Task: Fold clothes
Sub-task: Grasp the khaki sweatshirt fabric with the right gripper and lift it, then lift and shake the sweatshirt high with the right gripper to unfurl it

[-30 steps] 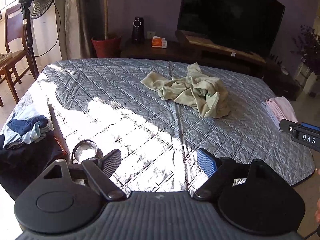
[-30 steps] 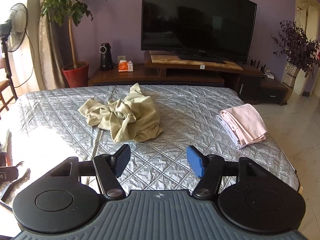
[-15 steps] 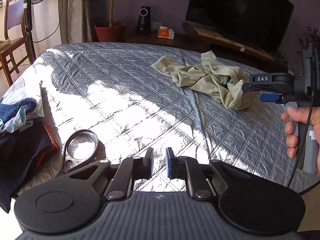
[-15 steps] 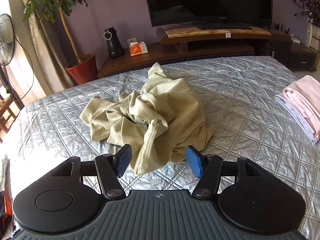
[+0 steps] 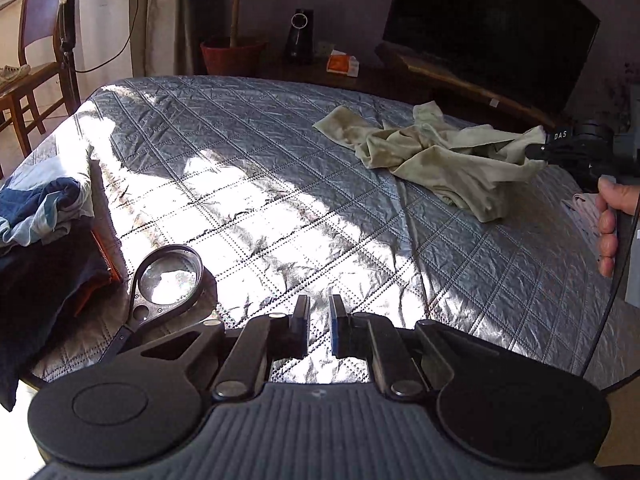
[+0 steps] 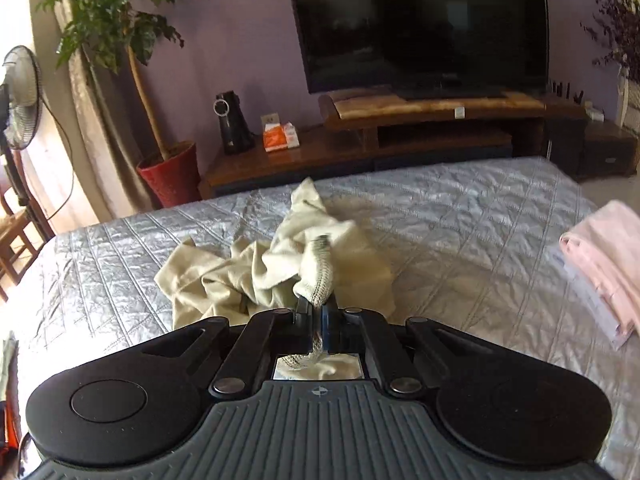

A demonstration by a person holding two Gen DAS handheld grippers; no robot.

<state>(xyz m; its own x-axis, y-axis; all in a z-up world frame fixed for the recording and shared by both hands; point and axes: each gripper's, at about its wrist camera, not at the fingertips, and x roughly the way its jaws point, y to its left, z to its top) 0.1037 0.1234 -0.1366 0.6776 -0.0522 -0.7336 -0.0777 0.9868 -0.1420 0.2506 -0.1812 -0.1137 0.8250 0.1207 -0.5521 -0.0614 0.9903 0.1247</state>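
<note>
A crumpled beige garment (image 6: 260, 276) lies on the silver quilted cover (image 6: 460, 220), at mid right in the left wrist view (image 5: 448, 160). My right gripper (image 6: 318, 316) is shut on the garment's ribbed hem (image 6: 320, 268), which rises a little off the heap. From the left wrist view the right gripper (image 5: 576, 148) sits at the garment's right edge, held by a hand (image 5: 612, 216). My left gripper (image 5: 319, 320) hovers over the near edge of the cover (image 5: 280, 160), pads almost together with nothing between them, far from the garment.
A folded pink garment (image 6: 600, 252) lies at the right edge. Blue and white clothes (image 5: 40, 208) on a dark garment (image 5: 40, 300) sit at the left, beside a magnifying glass (image 5: 170, 276). Beyond the far edge stand a TV bench (image 6: 400, 140), a red plant pot (image 6: 172, 176) and a chair (image 5: 36, 60).
My right gripper moved forward to the beige garment and shut on its ribbed hem, lifting it slightly. My left gripper went from open to shut a second ago and has stayed so.
</note>
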